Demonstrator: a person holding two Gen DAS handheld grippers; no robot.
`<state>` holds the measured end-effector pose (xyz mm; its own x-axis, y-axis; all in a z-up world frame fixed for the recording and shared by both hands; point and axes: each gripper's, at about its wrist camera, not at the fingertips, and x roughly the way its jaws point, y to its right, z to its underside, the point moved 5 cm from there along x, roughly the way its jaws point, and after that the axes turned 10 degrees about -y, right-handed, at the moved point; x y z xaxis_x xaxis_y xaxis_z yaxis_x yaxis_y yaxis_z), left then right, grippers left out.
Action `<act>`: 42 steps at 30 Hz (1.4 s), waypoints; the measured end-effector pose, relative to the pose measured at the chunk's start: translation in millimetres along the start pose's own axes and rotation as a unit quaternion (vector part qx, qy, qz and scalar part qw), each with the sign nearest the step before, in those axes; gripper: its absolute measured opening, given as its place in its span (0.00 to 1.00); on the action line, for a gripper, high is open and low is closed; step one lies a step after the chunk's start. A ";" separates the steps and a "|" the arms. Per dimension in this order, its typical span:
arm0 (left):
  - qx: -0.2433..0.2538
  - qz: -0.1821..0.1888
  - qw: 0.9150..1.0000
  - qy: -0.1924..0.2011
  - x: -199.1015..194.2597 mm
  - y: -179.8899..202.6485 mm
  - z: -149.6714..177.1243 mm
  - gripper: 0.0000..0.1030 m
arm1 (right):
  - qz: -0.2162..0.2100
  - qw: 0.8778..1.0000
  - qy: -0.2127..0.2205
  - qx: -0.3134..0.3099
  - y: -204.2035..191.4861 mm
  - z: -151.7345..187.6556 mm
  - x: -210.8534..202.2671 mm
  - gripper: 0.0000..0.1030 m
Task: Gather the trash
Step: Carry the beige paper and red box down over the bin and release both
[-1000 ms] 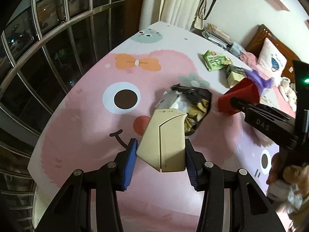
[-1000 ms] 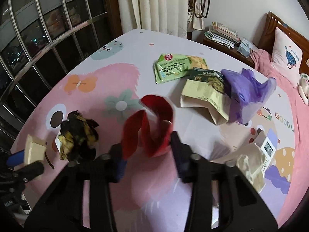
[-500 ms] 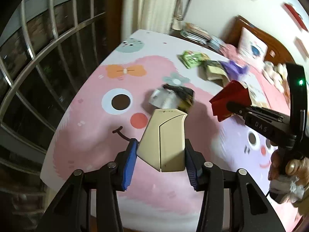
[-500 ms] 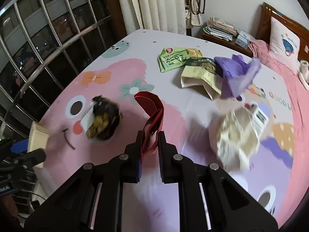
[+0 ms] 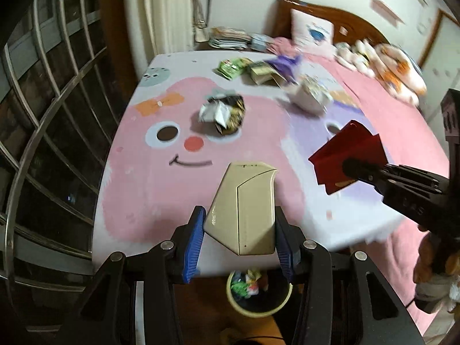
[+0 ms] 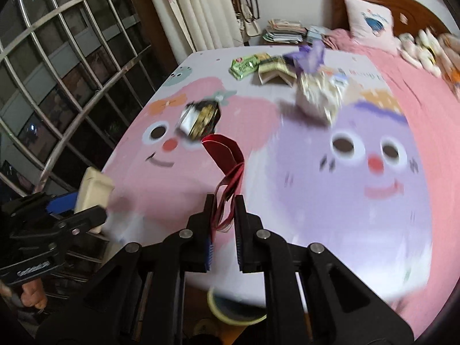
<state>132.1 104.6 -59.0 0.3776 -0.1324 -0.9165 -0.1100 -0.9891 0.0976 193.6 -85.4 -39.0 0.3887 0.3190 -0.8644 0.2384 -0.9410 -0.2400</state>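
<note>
A flat beige cardboard carton sits clamped between the blue pads of the left gripper, above the near edge of the cartoon-printed bed cover and a yellow-rimmed trash bin below. The right gripper pinches a folded red paper packet over the cover. A crumpled black-and-silver snack bag lies farther back.

Two fisheye views, each looking forward along its own gripper's fingers, from high over the near edge of the bed, facing toward the headboard and the window bars. Left wrist view set to the window side, right wrist view beside it. Shared: cartoon bedspread, scattered wrappers, yellow bin below. Each view also catching the other gripper at its margin.
</note>
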 end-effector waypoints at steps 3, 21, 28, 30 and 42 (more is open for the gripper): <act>0.033 0.009 0.999 -0.010 -4.2 4.4 31.1 0.43 | -0.003 1.000 0.001 0.021 -10.1 46.6 -13.5 0.09; 0.132 0.034 0.978 -0.155 103.9 62.5 183.4 0.44 | -0.008 0.980 -0.146 0.137 14.2 268.8 63.4 0.09; 0.116 0.019 0.973 -0.199 219.7 63.5 215.9 0.44 | -0.012 0.962 -0.202 0.185 51.7 325.0 160.9 0.10; 0.108 0.019 0.972 -0.206 248.7 63.5 222.1 0.44 | -0.013 0.957 -0.210 0.199 63.1 338.8 188.9 0.10; 0.088 0.008 0.972 -0.218 357.3 64.3 240.7 0.49 | -0.016 0.948 -0.243 0.205 99.3 359.8 303.4 0.49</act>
<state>38.6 9.1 -473.6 -0.0468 -0.0705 -0.9964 -0.2830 -0.9557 0.0809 15.0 -122.6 -484.0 -0.0930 0.3520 -0.9314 -0.1617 -0.9283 -0.3347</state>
